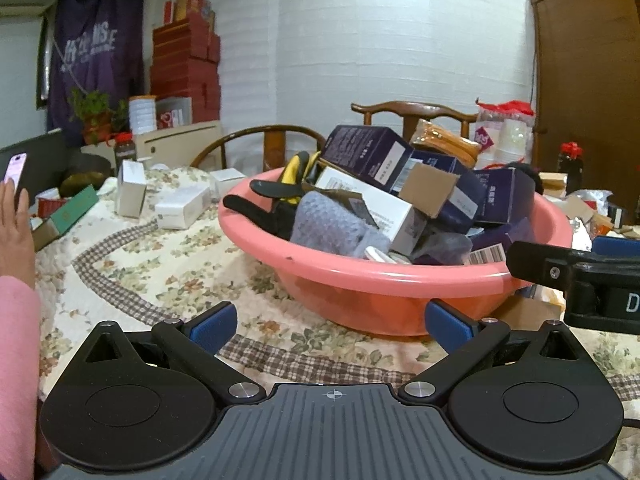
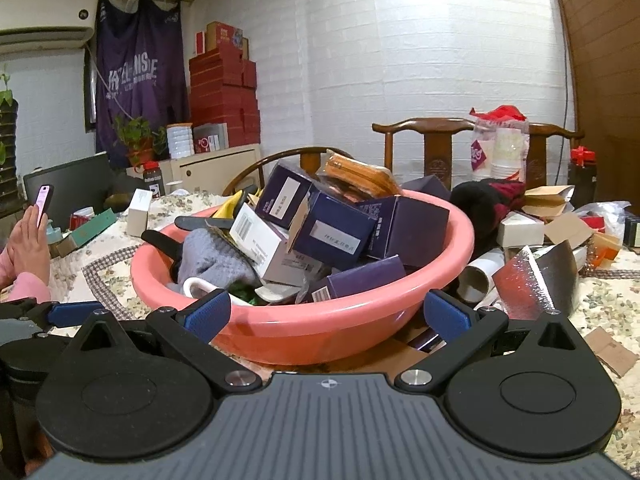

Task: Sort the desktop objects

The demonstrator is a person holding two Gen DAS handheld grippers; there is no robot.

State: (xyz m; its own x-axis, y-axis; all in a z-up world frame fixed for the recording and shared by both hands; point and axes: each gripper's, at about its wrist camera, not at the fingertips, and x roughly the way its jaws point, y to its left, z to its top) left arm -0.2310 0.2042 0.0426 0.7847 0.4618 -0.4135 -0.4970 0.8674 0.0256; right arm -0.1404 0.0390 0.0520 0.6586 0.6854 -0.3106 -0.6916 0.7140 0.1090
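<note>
A pink plastic basin (image 1: 384, 284) stands on the flowered tablecloth, piled with dark purple boxes (image 1: 366, 156), white boxes (image 1: 372, 206), a grey cloth (image 1: 332, 226), an orange pouch (image 1: 444, 140) and black-and-yellow tools (image 1: 294, 176). It also shows in the right wrist view (image 2: 320, 324). My left gripper (image 1: 330, 326) is open and empty, just in front of the basin's near wall. My right gripper (image 2: 328, 314) is open and empty, close to the basin's near rim. The right gripper also shows at the right edge of the left wrist view (image 1: 576, 276).
White boxes (image 1: 176, 208) and a green box (image 1: 74, 210) lie on the table left of the basin. Cardboard scraps, a tube (image 2: 478, 270) and a foil bag (image 2: 536, 280) lie to its right. Wooden chairs (image 2: 436, 152) stand behind. A person in pink holds a phone (image 2: 42, 198) at left.
</note>
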